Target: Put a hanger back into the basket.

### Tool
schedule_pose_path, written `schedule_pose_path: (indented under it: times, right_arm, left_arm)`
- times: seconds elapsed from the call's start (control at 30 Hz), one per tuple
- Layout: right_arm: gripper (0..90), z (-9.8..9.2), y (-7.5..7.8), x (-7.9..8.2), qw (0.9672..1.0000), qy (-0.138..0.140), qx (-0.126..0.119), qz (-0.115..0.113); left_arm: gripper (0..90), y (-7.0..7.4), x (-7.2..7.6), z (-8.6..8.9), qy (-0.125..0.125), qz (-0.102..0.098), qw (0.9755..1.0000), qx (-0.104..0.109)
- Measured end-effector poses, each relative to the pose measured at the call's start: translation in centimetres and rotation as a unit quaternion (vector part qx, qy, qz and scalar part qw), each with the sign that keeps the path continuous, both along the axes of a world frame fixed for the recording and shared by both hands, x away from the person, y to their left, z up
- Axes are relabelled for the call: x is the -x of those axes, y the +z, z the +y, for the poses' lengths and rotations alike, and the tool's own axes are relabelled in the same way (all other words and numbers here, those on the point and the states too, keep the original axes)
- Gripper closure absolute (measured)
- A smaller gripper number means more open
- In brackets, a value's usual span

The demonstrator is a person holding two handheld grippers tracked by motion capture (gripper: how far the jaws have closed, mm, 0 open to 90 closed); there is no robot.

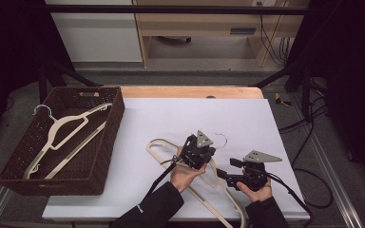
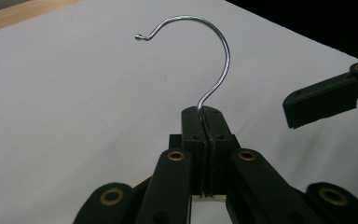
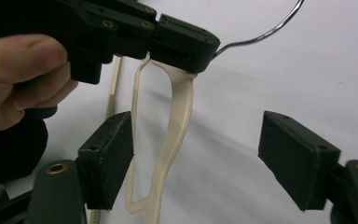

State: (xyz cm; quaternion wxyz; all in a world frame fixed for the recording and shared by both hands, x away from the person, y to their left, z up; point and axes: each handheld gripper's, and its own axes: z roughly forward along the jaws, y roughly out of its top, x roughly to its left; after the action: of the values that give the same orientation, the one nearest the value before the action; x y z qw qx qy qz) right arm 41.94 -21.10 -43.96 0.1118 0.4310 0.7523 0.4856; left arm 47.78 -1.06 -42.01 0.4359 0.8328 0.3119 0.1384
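The cream plastic hanger (image 1: 204,178) I'm working with has a bright metal hook (image 2: 205,56) curling up and over to the left in my left gripper view. My left gripper (image 1: 200,153) is clamped on its neck, just where the hook meets the plastic. Its shoulders slope away toward the near right of the white table (image 1: 138,123), one thin cream arm hanging between the spread jaws of my right gripper (image 3: 196,158), untouched by either pad.

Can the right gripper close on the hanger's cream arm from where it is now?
Probably yes. The right gripper has open jaws either side of the hanger, nothing between, while the left gripper holds the hook's base.
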Motion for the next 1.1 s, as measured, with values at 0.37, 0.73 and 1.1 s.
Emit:
schedule_pose_path:
  times: [0.37, 0.73, 1.1]
  right_arm:
    - [52.4, 1.8, -1.0, -0.7, 0.9990, 0.028, 0.005, 0.034]
    - [76.2, 2.0, -1.1, -1.2, 0.9947, 0.056, -0.031, 0.081]
    - [81.3, 1.9, -0.8, -1.0, 0.9911, 0.061, -0.068, 0.097]
  left_arm:
    - [88.6, 0.5, 0.5, 0.6, -0.006, -0.009, 0.9999, 0.006]
    - [88.5, 0.8, 0.9, 1.2, -0.014, -0.008, 0.9997, 0.017]
    - [64.9, 2.8, 0.9, 4.6, -0.032, -0.010, 0.9988, 0.036]
